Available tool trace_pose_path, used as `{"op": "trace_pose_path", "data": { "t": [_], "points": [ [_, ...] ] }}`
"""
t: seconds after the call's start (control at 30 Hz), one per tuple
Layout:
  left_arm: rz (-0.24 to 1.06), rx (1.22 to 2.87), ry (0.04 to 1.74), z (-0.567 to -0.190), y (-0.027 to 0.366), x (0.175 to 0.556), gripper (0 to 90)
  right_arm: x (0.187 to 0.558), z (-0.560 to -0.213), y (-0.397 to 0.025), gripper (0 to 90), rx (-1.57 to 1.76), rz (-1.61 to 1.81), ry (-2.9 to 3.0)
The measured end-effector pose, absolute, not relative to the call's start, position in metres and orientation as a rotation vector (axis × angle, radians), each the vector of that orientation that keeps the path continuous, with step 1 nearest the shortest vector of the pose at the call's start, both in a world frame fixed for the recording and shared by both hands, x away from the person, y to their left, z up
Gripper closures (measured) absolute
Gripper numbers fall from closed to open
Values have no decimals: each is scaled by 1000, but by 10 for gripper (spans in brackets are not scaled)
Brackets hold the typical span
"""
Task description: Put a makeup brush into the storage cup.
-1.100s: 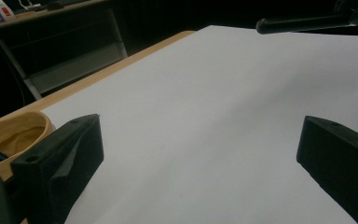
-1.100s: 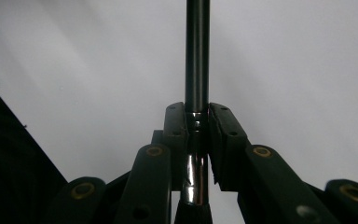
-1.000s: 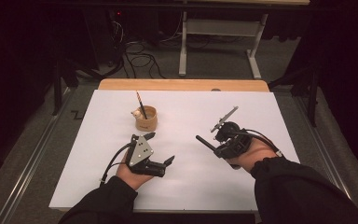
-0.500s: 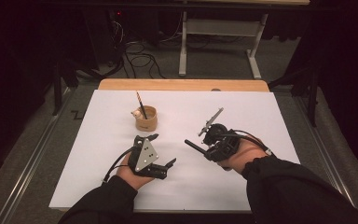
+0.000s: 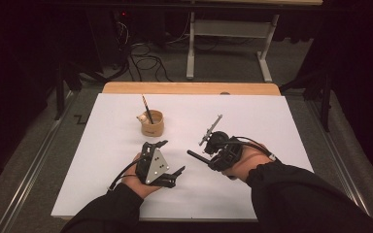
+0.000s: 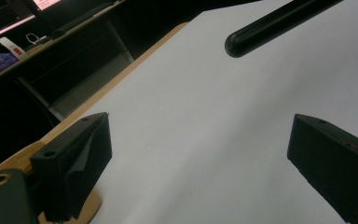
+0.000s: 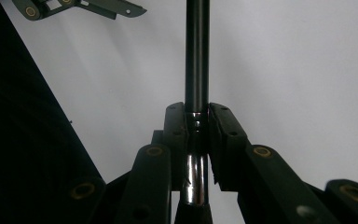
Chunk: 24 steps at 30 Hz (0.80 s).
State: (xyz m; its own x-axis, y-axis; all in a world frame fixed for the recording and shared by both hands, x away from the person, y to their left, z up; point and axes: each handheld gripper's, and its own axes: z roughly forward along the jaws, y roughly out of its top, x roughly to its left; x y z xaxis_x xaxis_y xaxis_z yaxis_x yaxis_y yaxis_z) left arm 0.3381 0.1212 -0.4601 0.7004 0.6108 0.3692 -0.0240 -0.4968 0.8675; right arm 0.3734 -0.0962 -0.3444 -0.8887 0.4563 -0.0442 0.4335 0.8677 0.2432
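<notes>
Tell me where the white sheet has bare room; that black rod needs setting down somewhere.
Bare patches: the far right corner of the white sheet, and the left strip beside the wooden cup. Crowded: the near middle, where the left hand-held gripper, open, faces the right hand-held gripper clamping the black rod.

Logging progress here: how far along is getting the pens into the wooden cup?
Done: one pencil already stands in the wooden cup. In hand: the right gripper is shut on a black pen, off to the cup's right and apart from it. Left: probably carrying that pen to the cup and releasing it. The left gripper is open and holds nothing.
</notes>
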Motion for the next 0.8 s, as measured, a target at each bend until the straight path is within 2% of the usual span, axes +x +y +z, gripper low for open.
{"op": "trace_pose_path", "data": {
  "t": [0.8],
  "points": [
    [921,2003,340,-466,109,330,162,372,-352,-89,799,662,260,2994]
  ]
}}
